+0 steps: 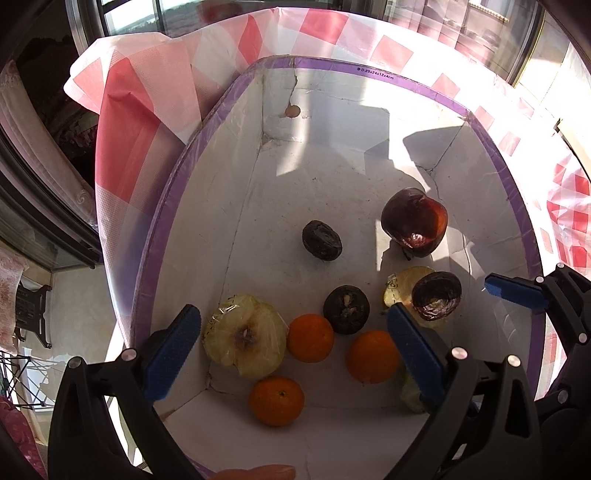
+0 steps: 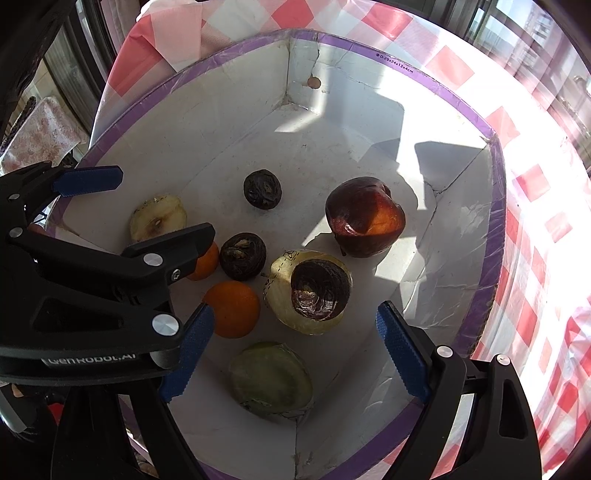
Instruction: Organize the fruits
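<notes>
A white cardboard box with a purple rim [image 1: 207, 122] [image 2: 491, 236] holds the fruit. Inside lie three oranges [image 1: 310, 338] [image 2: 232, 308], a pale wrapped apple [image 1: 245, 336] [image 2: 157, 218], dark wrinkled fruits [image 1: 322, 240] [image 2: 262, 189], a large dark red fruit [image 1: 415, 221] [image 2: 364, 221], and a dark fruit resting on a pale one [image 1: 436, 299] [image 2: 319, 293]. A green wrapped fruit [image 2: 271, 380] lies near the box's front. My left gripper [image 1: 291, 354] is open and empty above the oranges. My right gripper [image 2: 291, 354] is open and empty above the green fruit. The left gripper also shows in the right wrist view [image 2: 129, 206].
The box stands on a red and white checked tablecloth [image 1: 332, 26] [image 2: 535, 184]. Windows [image 1: 129, 14] run along the back. A dark cabinet [image 1: 37, 110] and a floor area are off the table's left edge. Strong sunlight falls across the box.
</notes>
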